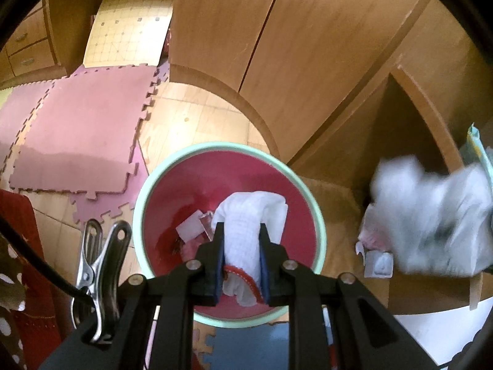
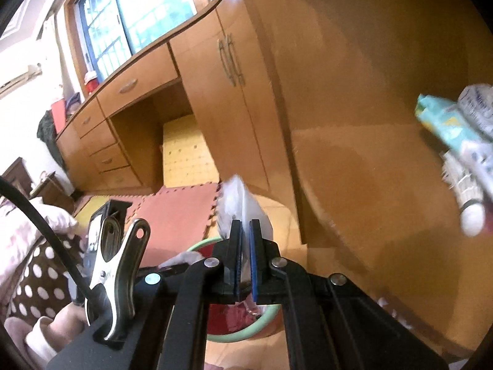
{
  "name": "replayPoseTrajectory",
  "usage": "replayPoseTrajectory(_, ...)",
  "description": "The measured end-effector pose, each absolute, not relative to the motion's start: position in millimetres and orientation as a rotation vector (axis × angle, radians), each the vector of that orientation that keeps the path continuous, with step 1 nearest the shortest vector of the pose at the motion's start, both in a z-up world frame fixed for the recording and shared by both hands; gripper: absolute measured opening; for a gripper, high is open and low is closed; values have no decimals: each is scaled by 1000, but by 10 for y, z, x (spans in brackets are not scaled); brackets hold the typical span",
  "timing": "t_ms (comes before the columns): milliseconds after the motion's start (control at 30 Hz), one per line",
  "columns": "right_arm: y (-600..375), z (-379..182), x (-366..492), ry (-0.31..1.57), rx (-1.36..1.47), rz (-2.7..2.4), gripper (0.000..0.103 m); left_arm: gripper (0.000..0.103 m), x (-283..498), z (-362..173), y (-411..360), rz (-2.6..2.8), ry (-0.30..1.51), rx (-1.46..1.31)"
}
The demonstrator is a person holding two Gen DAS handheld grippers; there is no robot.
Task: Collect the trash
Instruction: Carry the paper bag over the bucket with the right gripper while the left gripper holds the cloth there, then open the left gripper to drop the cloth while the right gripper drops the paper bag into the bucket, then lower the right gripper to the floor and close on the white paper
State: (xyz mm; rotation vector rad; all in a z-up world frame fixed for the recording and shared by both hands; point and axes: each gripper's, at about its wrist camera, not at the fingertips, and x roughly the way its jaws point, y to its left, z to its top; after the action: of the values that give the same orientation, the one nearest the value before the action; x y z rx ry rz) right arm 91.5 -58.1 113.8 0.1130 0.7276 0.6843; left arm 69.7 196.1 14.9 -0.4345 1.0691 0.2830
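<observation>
1. My left tool is clenched on a white folded quilted paper towel with a red-stitched edge. The towel is pinched between the two blue-padded fingers.
2. The held towel hangs directly above the round red waste bin with a mint-green rim. The bin stands on the floor, partly on the pink interlocking foam mat.
3. Inside the bin, small white scraps of paper lie on the bottom.
4. My right tool is clenched on a thin, crumpled white plastic wrapper. The wrapper sticks up past the fingertips.
5. In the right wrist view, the same bin lies below and behind the tool fingers; only part of its rim shows.
6. In the left wrist view, the right tool's load appears as a blurred white mass to the right of the bin, near the wooden cabinet.
7. A teal-and-yellow packet sits at the right edge of the right wrist view; it is blurred.
</observation>
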Motion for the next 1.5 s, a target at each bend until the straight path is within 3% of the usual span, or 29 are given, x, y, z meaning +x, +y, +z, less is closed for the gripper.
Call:
replayPoseTrajectory(533, -258, 719, 967, 850, 53, 758, 6, 19, 769, -130, 1953, 270, 1172, -393)
replayPoseTrajectory(633, -341, 576, 910, 905, 36, 735, 13, 20, 772, -181, 1969, 261, 1193, -422)
replayPoseTrajectory(833, -569, 239, 784, 1003, 35, 681, 24, 32, 791, -181, 1977, 264, 1202, -441)
replayPoseTrajectory(1000, -827, -323, 669, 1130, 121, 586, 26, 39, 803, -148, 1963, 252, 1197, -445)
replayPoseTrajectory(1100, -1000, -749, 625, 1212, 186, 513, 27, 48, 819, -141, 1955, 268, 1195, -443)
replayPoseTrajectory(1200, -1125, -1125, 600, 1278, 195, 434, 34, 49, 821, -131, 1972, 275, 1194, -471)
replayPoseTrajectory(1333, -1232, -1610, 660, 1346, 172, 342, 57, 50, 820, -92, 1991, 283, 1178, -481)
replayPoseTrajectory(1500, -1232, -2148, 738, 1374, 174, 245, 66, 52, 876, -160, 2020, 293, 1191, -490)
